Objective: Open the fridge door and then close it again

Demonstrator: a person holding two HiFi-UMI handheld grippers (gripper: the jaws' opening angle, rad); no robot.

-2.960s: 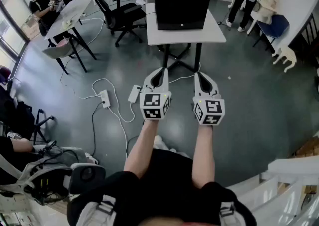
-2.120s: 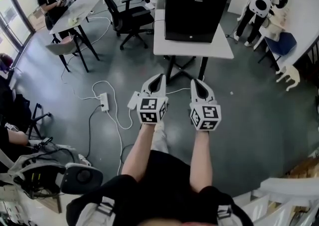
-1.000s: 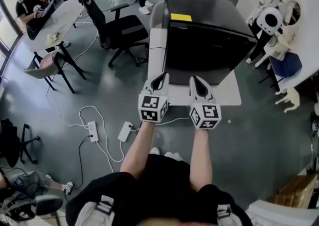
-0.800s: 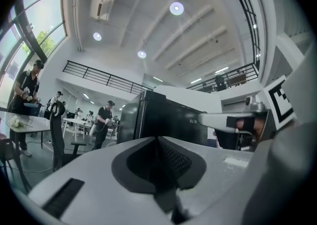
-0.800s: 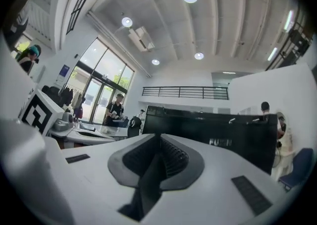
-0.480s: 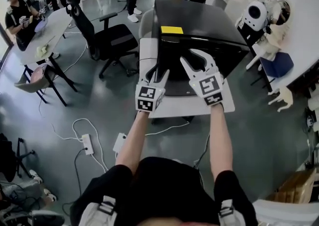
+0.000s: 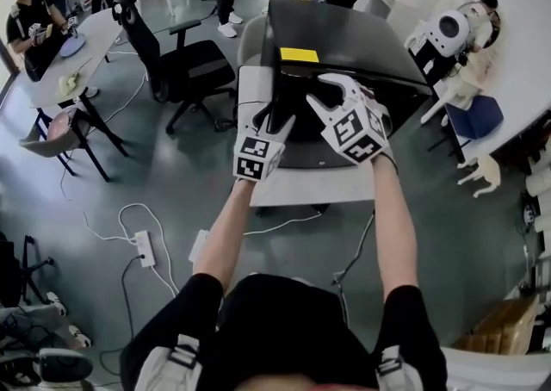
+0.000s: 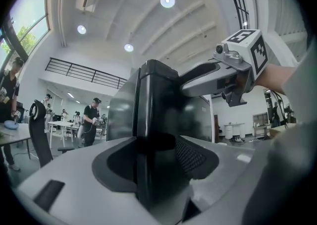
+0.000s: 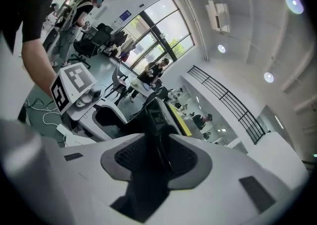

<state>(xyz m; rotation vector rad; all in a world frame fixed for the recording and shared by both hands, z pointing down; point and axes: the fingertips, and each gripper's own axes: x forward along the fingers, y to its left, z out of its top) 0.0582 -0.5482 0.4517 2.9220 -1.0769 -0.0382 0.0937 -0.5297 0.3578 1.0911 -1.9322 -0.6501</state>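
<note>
Black fridge sits on the white tabletop, door looking shut. Left claw is opening with the fridge's left front edge between its jaws, and right claw is opening astride the top front edge. Probably seeking a pull-point, nothing pinched.

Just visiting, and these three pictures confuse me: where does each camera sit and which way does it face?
Head view: on the person's head, looking steeply down at the fridge on its table; both forearms, left gripper and right gripper show, jaws opening.
Left gripper view: rides that gripper, faces the fridge's edge between its jaws; right arm shows.
Right gripper view: likewise, fridge corner between jaws; left gripper shows.
Shared: both gripper views show the fridge.
</note>
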